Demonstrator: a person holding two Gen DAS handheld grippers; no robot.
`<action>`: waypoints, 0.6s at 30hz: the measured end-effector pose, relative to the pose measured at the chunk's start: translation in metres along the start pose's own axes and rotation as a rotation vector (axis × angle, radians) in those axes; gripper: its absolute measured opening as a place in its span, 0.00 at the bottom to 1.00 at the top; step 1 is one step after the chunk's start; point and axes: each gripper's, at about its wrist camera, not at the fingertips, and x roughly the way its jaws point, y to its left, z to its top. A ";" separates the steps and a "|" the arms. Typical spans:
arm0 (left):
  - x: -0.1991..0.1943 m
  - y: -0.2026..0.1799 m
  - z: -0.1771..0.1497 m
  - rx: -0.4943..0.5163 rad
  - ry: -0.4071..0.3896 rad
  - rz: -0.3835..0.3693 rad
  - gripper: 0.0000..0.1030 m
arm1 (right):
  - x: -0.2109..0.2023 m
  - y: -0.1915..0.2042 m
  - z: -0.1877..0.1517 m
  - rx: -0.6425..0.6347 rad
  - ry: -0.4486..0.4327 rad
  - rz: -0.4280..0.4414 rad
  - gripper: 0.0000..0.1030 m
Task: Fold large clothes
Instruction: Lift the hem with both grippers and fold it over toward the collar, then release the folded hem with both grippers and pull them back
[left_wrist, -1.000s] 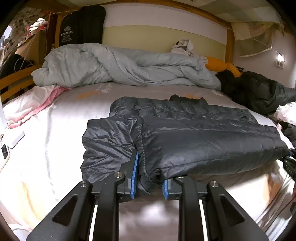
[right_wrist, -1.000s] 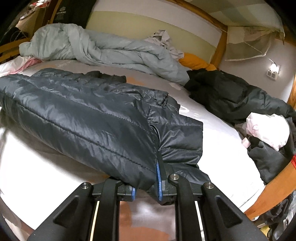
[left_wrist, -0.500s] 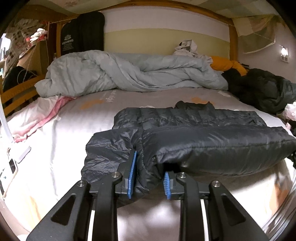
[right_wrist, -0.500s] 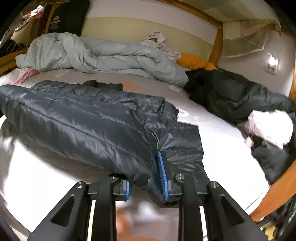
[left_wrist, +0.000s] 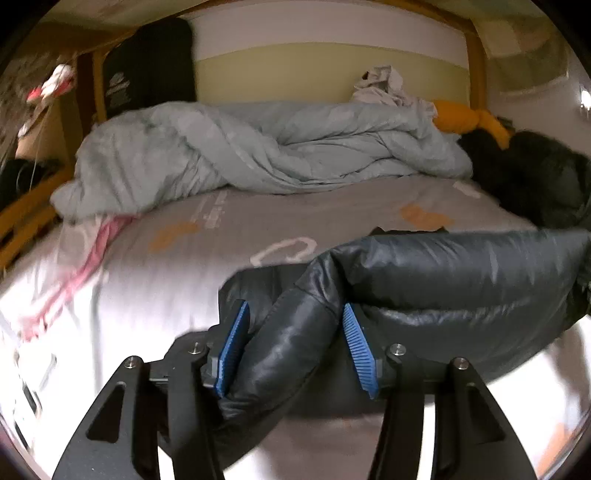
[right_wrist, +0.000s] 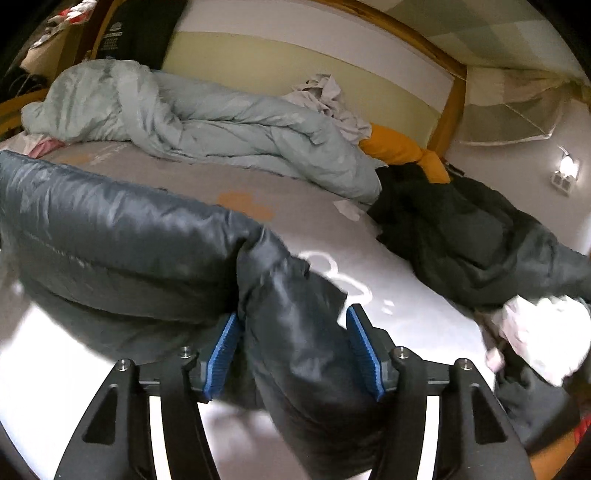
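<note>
The dark puffer jacket (left_wrist: 461, 273) lies folded on the bed (left_wrist: 166, 295), its long axis running sideways from the left gripper (left_wrist: 291, 347) to the right gripper (right_wrist: 291, 347). Both sets of jaws are opening, about half spread, a sleeve bunched loosely between each pair. Motion blur smears the fabric; the jacket's middle is cut off.

The dark grey, shiny quilted puffer jacket (left_wrist: 461, 273) (right_wrist: 110, 236) is doubled over into a long puffy roll across the near part of the bed (both pictures are blurred), and at each end a sleeve part hangs down towards the camera.
</note>
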 end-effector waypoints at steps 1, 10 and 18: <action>0.011 -0.002 0.005 0.016 0.004 0.005 0.50 | 0.010 -0.001 0.004 -0.008 0.007 0.009 0.59; 0.097 0.005 0.016 0.058 0.070 0.063 0.61 | 0.101 -0.015 0.020 0.154 0.048 0.099 0.71; 0.112 0.003 0.006 0.090 0.023 0.080 0.68 | 0.098 -0.026 0.022 0.202 -0.018 0.025 0.84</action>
